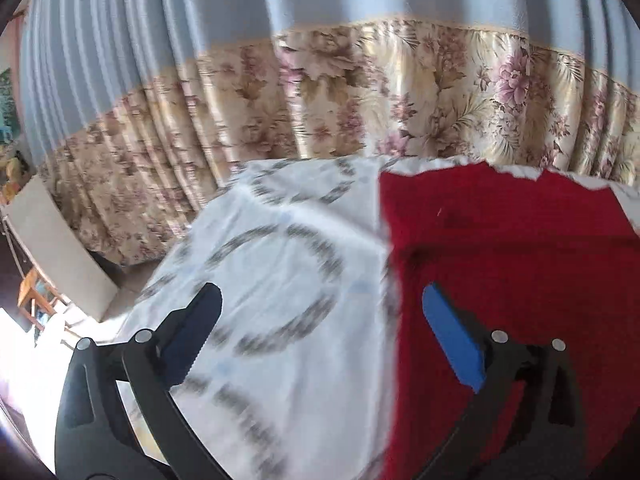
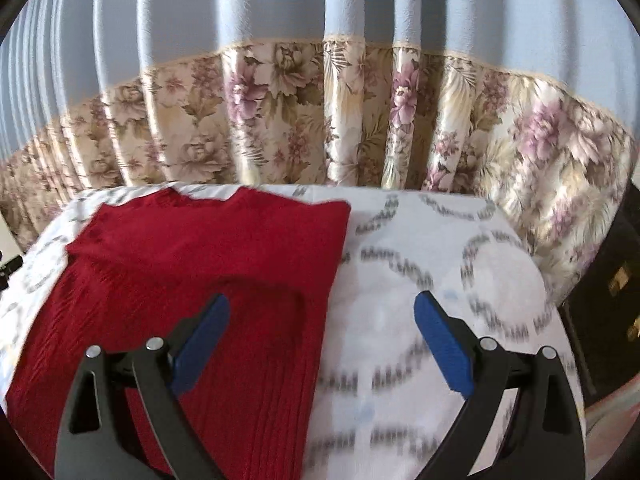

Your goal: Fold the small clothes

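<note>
A red knitted garment [image 1: 500, 248] lies flat on a white cloth with grey ring patterns [image 1: 280, 264]. In the left wrist view it fills the right half, and my left gripper [image 1: 322, 300] hangs open over its left edge with nothing between the blue pads. In the right wrist view the red garment [image 2: 200, 264] lies to the left, with a fold line across it. My right gripper [image 2: 322, 312] is open above the garment's right edge, its jaws wide and holding nothing.
A curtain, blue above and floral below [image 2: 320, 120], hangs right behind the table's far edge. The white patterned cloth [image 2: 440, 280] is bare to the right of the garment. Dark furniture [image 2: 608, 292] stands at the far right; a pale board [image 1: 52, 240] and wooden items stand at the left.
</note>
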Demonstrator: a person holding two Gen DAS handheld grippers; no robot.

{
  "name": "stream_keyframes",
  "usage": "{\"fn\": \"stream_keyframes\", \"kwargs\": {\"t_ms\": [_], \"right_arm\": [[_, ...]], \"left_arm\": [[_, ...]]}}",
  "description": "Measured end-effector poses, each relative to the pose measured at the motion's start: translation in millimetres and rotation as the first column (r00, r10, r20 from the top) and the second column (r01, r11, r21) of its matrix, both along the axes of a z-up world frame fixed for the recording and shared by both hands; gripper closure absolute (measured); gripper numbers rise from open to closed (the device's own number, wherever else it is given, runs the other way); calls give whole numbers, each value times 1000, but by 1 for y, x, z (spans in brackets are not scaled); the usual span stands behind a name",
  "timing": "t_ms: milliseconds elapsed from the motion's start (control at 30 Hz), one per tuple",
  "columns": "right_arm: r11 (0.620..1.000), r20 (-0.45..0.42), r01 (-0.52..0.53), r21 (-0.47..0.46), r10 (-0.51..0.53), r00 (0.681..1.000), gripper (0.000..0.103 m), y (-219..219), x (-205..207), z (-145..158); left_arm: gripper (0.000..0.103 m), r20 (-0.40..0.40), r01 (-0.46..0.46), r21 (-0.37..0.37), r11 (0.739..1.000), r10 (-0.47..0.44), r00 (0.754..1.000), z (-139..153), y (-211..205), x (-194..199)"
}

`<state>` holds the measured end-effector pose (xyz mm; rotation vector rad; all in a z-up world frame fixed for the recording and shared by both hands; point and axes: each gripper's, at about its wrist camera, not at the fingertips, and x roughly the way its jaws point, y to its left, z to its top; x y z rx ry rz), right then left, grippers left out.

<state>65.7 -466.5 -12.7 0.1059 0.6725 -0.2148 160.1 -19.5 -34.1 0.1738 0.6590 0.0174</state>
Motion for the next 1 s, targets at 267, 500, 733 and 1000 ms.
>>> {"fn": "stream_keyframes", "kwargs": {"t_ms": [267, 500, 733, 1000], "right_arm": [[999, -3, -4, 36, 4, 1000, 9, 15, -145, -24], [987, -48, 20, 159, -13, 999, 9, 34, -217, -65], [989, -47, -37, 144, 44, 998, 9, 61, -213, -75], [989, -82, -95, 112, 105, 991, 95, 77, -208, -83]], "left_arm": [[3, 19, -44, -30, 999, 45, 999, -16, 67, -124], [3, -3, -94, -117, 989, 94, 996, -30, 87, -182], [3, -62, -60, -130, 990, 52, 997, -47, 76, -193], [3, -74, -5, -121, 993, -4, 997, -54, 56, -203]]}}
